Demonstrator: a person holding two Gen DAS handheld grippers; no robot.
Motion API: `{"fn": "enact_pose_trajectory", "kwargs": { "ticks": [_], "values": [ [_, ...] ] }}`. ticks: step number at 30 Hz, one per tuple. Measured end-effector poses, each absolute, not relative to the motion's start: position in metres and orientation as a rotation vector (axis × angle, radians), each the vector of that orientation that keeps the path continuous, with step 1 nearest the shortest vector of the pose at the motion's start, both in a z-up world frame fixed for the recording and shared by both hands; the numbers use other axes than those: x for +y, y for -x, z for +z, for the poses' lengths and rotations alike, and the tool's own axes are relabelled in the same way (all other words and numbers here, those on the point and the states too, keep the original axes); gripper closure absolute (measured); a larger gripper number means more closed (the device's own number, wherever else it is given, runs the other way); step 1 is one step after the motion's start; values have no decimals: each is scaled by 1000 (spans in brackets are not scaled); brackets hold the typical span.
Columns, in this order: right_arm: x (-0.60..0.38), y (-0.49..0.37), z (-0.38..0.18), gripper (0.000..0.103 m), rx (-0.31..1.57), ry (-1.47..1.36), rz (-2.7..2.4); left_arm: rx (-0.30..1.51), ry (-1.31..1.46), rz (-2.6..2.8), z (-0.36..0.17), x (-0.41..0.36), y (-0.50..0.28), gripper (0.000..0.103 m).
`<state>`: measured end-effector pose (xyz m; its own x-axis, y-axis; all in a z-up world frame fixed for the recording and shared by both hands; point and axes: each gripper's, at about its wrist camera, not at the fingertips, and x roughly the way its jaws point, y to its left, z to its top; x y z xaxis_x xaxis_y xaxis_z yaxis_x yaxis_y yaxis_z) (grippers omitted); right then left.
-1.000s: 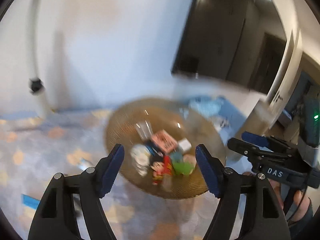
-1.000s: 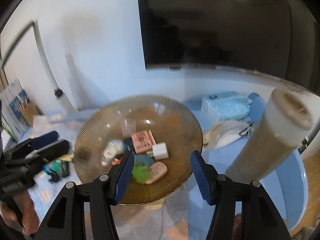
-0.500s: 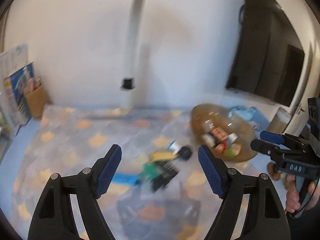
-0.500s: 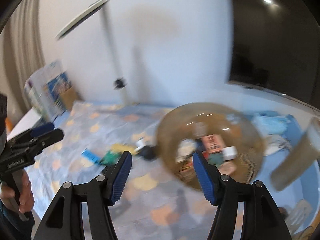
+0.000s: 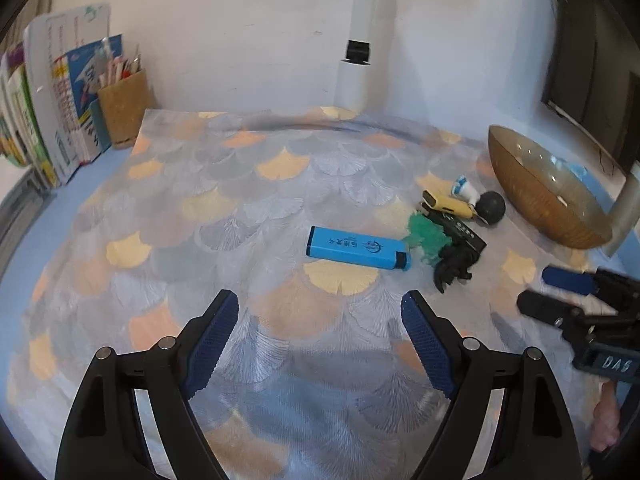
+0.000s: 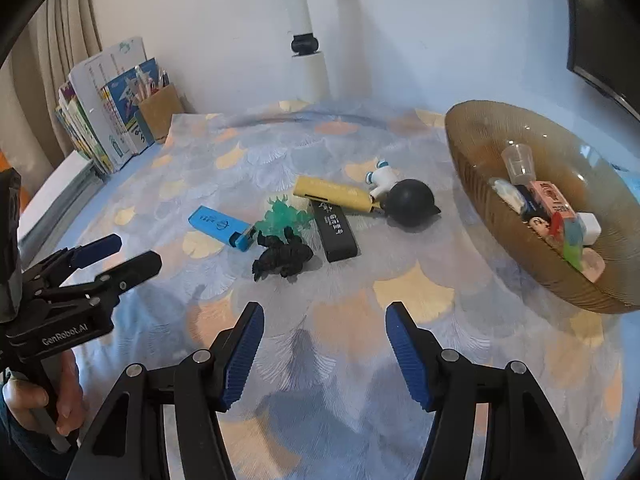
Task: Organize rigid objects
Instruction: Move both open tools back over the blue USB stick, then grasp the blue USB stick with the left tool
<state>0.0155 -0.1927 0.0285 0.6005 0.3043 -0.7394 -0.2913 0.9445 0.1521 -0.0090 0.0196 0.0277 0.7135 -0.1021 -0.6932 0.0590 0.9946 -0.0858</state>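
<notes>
Loose items lie in a cluster on the patterned cloth: a blue box (image 5: 357, 254) (image 6: 220, 225), a green toy (image 6: 285, 216), a black toy figure (image 6: 282, 259), a black box (image 6: 335, 232), a yellow box (image 6: 335, 193), a black ball (image 6: 412, 201) and a small white figure (image 6: 382, 178). A brown ribbed bowl (image 6: 472, 184) (image 5: 520, 188) at the right holds several small items. My left gripper (image 5: 320, 336) is open and empty, short of the blue box. My right gripper (image 6: 324, 344) is open and empty, short of the cluster.
Books (image 5: 52, 92) and a cork pen holder (image 5: 124, 108) stand at the back left. A white lamp post (image 5: 358, 60) rises at the back wall. A dark screen (image 5: 596, 52) hangs at the right. The cloth (image 5: 224, 208) covers the table.
Both grippers swung left and pulled back from over the bowl; they now face the loose items on the cloth. Both stay open and empty.
</notes>
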Motion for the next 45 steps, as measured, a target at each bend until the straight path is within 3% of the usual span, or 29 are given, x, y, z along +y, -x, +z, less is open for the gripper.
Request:
{"fn": "enact_pose_trajectory", "kwargs": {
  "ticks": [22,27,35,45],
  "values": [
    [-190,-18,3,41,893,2,296,858,81,-69,8,19,0,20],
    [-204,-35,22,41,958,-216,422,941,183,-142,10,20,-22,20],
    [-201,-57,31,41,947,-211,452,973,-100,-108,-1,-35,-66,18],
    [-176,-70,16,41,971,-136,497,958,-16,-62,0,4,-55,18]
  ]
}}
